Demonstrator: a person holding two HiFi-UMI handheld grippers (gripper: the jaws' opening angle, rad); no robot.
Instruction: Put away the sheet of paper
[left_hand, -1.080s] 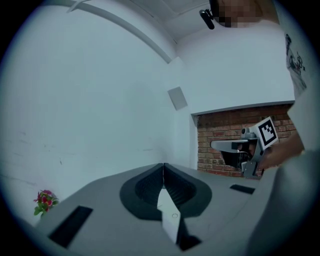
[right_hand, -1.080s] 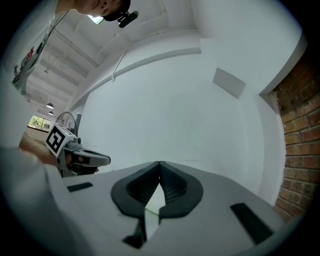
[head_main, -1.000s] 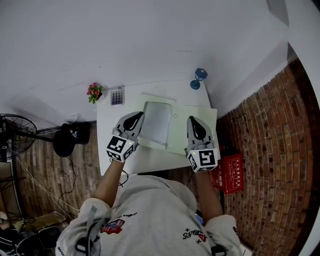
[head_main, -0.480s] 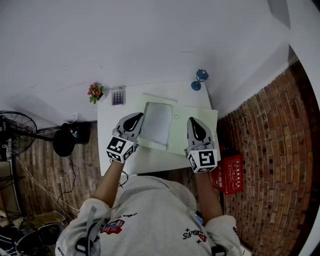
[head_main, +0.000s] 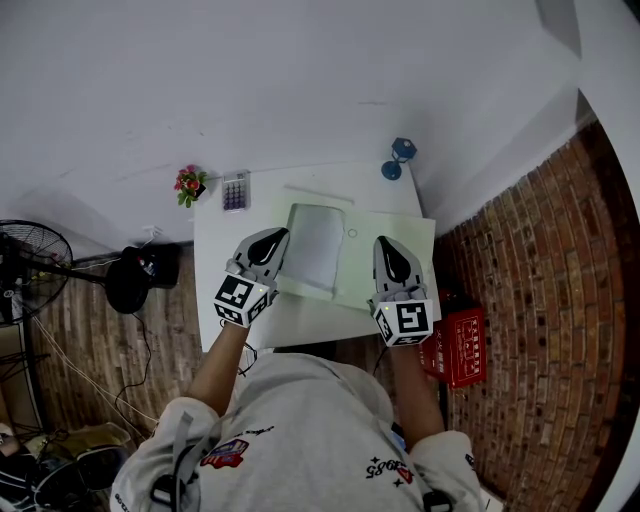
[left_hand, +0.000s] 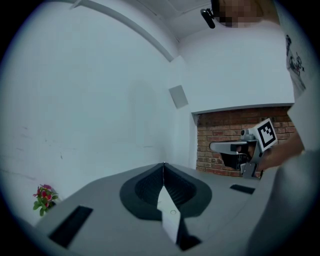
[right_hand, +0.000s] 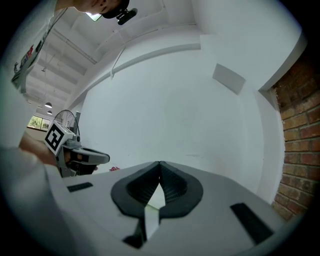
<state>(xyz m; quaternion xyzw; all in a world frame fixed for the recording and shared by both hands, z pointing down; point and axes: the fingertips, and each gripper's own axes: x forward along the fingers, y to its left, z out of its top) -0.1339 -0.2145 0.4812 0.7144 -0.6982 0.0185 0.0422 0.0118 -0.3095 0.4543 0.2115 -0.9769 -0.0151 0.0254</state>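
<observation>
1. Grey plastic of the two grippers comes first, at the near edge of the white table (head_main: 213, 255): the left gripper (head_main: 279, 236) is over the table's middle and the right gripper (head_main: 384, 242) is towards its right side. Both point level, away from the person
2. In each gripper view the two jaws meet at their tips, so both grippers are fully closed. Neither has hold of anything
3. The sheet of paper (head_main: 385, 220), pale green, lies flat on the right half of the table. Its right corner reaches over the table's right edge, and its long axis runs from side to side across the table
4. A grey-white flat thing (head_main: 315, 245) lies on the left part of the sheet, with its long side running from near to far. I cannot tell if it is a folder or a tray
5. The relation that matters: the sheet lies ahead of and under both tips. The right gripper is over its bare part, so I judge that hand better placed to take an edge. The left tip is just beside the grey-white thing
6. At the far edge of the table stand a small flower pot (head_main: 188, 185), a calculator (head_main: 234, 190) and a blue object (head_main: 397, 157)
</observation>
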